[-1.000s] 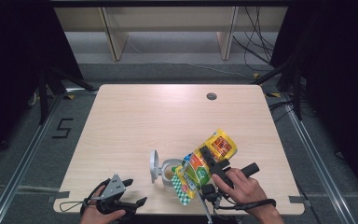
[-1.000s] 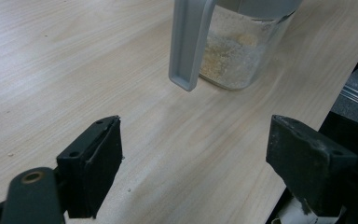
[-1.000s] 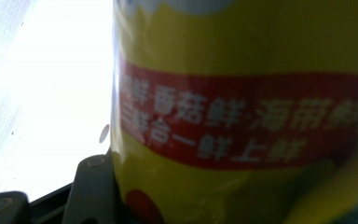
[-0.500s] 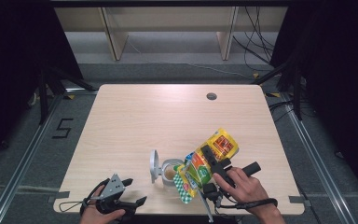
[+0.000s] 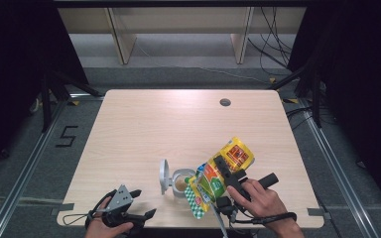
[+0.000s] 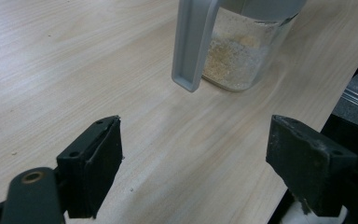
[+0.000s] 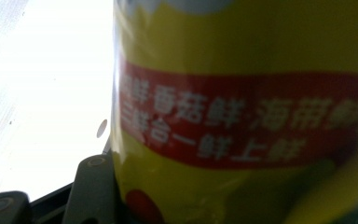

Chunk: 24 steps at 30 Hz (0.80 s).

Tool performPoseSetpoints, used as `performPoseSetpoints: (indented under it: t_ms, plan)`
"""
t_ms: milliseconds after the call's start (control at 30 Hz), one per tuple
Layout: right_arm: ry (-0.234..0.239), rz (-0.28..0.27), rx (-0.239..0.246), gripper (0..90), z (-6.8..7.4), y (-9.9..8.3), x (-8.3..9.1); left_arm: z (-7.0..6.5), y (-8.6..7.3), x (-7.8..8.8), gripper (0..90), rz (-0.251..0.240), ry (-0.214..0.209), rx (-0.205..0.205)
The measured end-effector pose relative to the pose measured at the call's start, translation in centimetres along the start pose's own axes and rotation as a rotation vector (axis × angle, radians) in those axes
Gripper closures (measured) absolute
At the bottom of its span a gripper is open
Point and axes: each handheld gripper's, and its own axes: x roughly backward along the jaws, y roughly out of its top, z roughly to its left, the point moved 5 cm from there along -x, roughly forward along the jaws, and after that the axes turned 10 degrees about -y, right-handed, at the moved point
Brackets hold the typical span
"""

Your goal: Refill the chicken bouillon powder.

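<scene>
A yellow snack bag (image 5: pixel 234 152) with a red band and a green-and-white checked lower end is tilted over a small clear jar (image 5: pixel 181 181). My right gripper (image 5: pixel 226 172) is shut on the bag, near the table's front edge. In the right gripper view the bag (image 7: pixel 242 93) is pressed close to the lens, with white characters on its red band. The jar (image 6: pixel 242 60) holds beige granules, and its grey lid (image 5: pixel 163 176) stands flipped open to the left. My left gripper (image 5: pixel 144 203) is at the front left edge, open and holding nothing, with the jar ahead of its jaws.
The light wooden table (image 5: pixel 178 129) has a round cable hole (image 5: pixel 224 102) at the back right. Cables and shelf legs lie on the floor behind it. The table's front edge (image 6: pixel 317 107) runs just right of the jar.
The bag has shifted slightly up and to the right in my right gripper, so more of the jar's mouth shows. The left gripper has stayed put.
</scene>
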Motion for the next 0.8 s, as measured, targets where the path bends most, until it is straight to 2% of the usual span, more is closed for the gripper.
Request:
performPoseSetpoints:
  t_ms: [67,167,200,233,267,300,333,400,433,467,500,533,567,600,633,667,767,800]
  plan:
    - [-0.007,0.011,-0.017,45.2,0.13,-0.05,0.19,-0.04,0.1,-0.06,17.9,-0.012,-0.001,0.002]
    - [-0.008,-0.004,-0.004,45.2,0.07,-0.01,0.17,-0.05,0.06,-0.08,17.9,-0.009,-0.001,0.003]
    - [-0.008,0.0,-0.005,45.2,0.08,-0.05,0.31,0.06,0.1,0.0,17.9,-0.003,-0.002,-0.021]
    - [-0.008,0.0,-0.005,45.2,0.08,-0.05,0.31,0.06,0.1,0.0,17.9,-0.003,-0.002,-0.021]
    - [-0.01,0.01,-0.021,45.5,0.17,-0.11,0.44,-0.04,0.1,-0.06,17.9,-0.012,0.0,0.002]
    - [-0.004,-0.003,-0.004,46.2,0.07,-0.14,0.43,-0.02,0.1,-0.08,17.9,-0.011,-0.002,0.001]
    - [-0.004,-0.004,-0.004,46.3,0.03,-0.17,0.44,0.13,-0.03,0.03,17.9,0.01,0.009,-0.006]
    - [-0.011,0.002,-0.006,46.3,-0.03,-0.22,0.5,0.09,-0.06,0.06,17.9,0.013,0.004,-0.002]
    - [-0.017,-0.003,0.0,46.4,-0.15,-0.25,0.5,0.01,0.02,0.0,17.9,-0.003,0.005,0.002]
    - [-0.011,-0.003,0.001,46.5,-0.17,-0.31,0.49,0.07,0.04,0.04,17.9,0.0,0.007,-0.001]
    - [-0.015,0.008,-0.016,46.6,-0.12,-0.4,0.63,0.21,0.11,0.02,17.9,0.0,0.007,-0.023]
    - [-0.025,-0.003,0.014,46.6,-0.52,-0.5,0.55,0.24,0.04,0.09,17.9,0.008,0.008,-0.026]
    - [-0.025,-0.003,0.014,46.6,-0.52,-0.5,0.55,0.24,0.04,0.09,17.9,0.008,0.008,-0.026]
    - [-0.013,0.02,-0.025,46.6,-0.14,-0.64,0.77,0.09,0.02,-0.01,17.9,-0.004,0.007,0.001]
    - [-0.013,0.02,-0.025,46.6,-0.14,-0.64,0.77,0.09,0.02,-0.01,17.9,-0.004,0.007,0.001]
    - [-0.011,0.021,-0.027,46.7,-0.08,-0.63,0.77,0.23,0.09,-0.03,17.9,-0.001,0.005,-0.021]
    - [-0.012,0.006,0.006,46.7,-0.23,-0.53,0.62,0.29,0.04,0.07,17.9,0.008,0.013,-0.028]
    - [-0.011,0.023,-0.025,46.7,0.06,-0.58,0.74,0.26,0.08,0.04,17.9,0.0,0.006,-0.026]
